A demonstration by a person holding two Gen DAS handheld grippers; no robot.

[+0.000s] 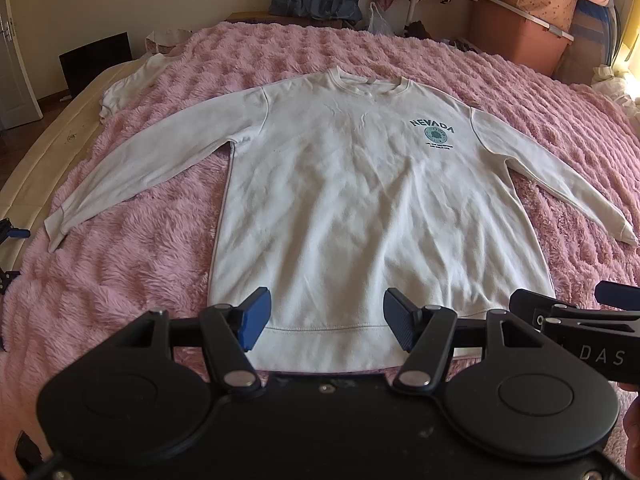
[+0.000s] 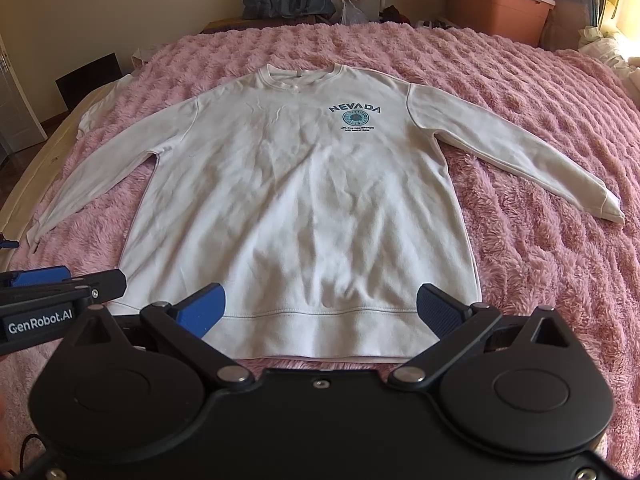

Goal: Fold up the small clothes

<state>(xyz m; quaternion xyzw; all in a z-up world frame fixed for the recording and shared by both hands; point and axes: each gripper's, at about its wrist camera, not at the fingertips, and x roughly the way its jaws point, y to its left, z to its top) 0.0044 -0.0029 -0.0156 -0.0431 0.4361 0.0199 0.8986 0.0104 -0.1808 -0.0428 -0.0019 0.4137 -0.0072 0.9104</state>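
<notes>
No fold is showing yet on the white sweatshirt (image 1: 340,200): it is lying flat and face up in the middle of the pink blanket (image 1: 120,280), collar pointing toward the far edge of the bed, hem lying along the near edge, both sleeves spreading out and down to either side. The left gripper (image 1: 326,322) is hovering over the hem with its blue fingers (image 1: 254,320) standing well apart and gripping nothing. The right gripper (image 2: 320,314) is sitting just beside it, also over the hem, fingers spread wide and empty. So the laying-out looks finished, and the whole folding job is still waiting: sleeves going in, then body doubling over. A second white garment (image 1: 132,84) is lying near the blanket's far left corner.
</notes>
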